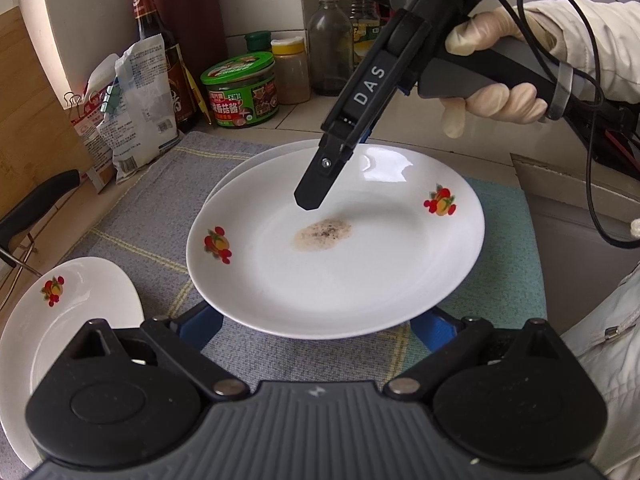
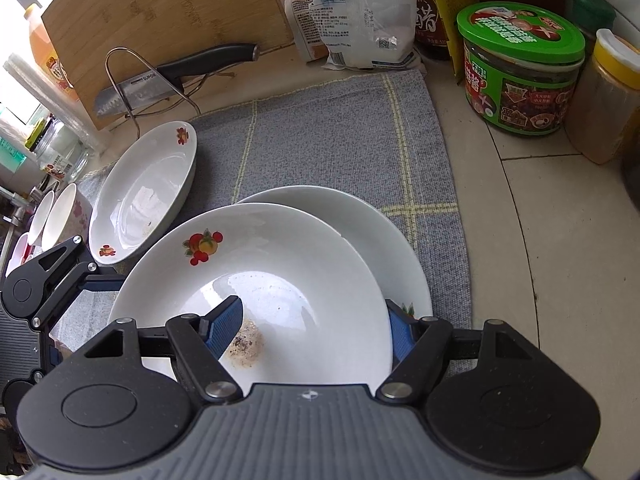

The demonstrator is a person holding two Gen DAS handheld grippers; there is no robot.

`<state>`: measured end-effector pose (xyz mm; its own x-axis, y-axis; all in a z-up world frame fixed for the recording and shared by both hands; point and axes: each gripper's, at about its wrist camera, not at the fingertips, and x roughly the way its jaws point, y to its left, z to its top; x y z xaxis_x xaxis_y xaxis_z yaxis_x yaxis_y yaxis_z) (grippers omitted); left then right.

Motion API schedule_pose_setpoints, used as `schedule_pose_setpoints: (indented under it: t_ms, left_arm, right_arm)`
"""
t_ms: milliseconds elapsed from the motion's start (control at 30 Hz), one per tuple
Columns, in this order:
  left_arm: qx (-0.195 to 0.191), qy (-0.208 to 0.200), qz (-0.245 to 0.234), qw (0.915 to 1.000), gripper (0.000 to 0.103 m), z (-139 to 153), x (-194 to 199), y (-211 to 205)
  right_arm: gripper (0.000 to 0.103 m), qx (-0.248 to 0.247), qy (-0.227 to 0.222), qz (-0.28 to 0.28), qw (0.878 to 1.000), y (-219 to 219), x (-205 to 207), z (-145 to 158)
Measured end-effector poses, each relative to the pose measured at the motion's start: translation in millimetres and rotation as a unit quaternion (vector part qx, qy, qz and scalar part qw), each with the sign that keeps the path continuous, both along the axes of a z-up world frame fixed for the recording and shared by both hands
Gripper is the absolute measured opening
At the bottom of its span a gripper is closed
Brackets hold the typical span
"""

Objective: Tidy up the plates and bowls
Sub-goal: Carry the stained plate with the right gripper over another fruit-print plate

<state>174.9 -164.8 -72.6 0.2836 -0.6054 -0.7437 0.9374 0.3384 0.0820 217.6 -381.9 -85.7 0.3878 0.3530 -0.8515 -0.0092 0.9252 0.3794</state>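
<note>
White porcelain fills both views: we hold a soiled plate [image 1: 336, 240] tilted above a second plate [image 2: 360, 232] on the grey mat [image 2: 328, 148]. Our right tongs [image 2: 316, 328] slant steeply down over the plate's right rim, one blue pad inside the dish beside the brown stain [image 1: 323, 234], the other outside the rim, so they are clamped on that edge. A gloved hand [image 1: 492, 76] grips their handle. Our left tongs [image 1: 316, 326] reach under the plate's near edge with jaws spread wide; whether the pads press on it we cannot tell. The held plate leans with its near-left side higher. At the left lies a deep dish [image 2: 144, 196], with cups [image 2: 60, 212] beyond it. Bare mat lies far of the plates; jars [image 2: 520, 68] crowd the counter's [image 2: 520, 220] far right.
</note>
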Motion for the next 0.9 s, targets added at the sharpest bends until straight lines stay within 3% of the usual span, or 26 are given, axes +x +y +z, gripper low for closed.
schedule_pose_setpoints:
  t_ms: [900]
  left_arm:
    - [0.006, -0.01, -0.007, 0.9999, 0.099, 2, 2, 8]
  right_arm:
    - [0.079, 0.01, 0.012, -0.02, 1.0, -6, -14, 6]
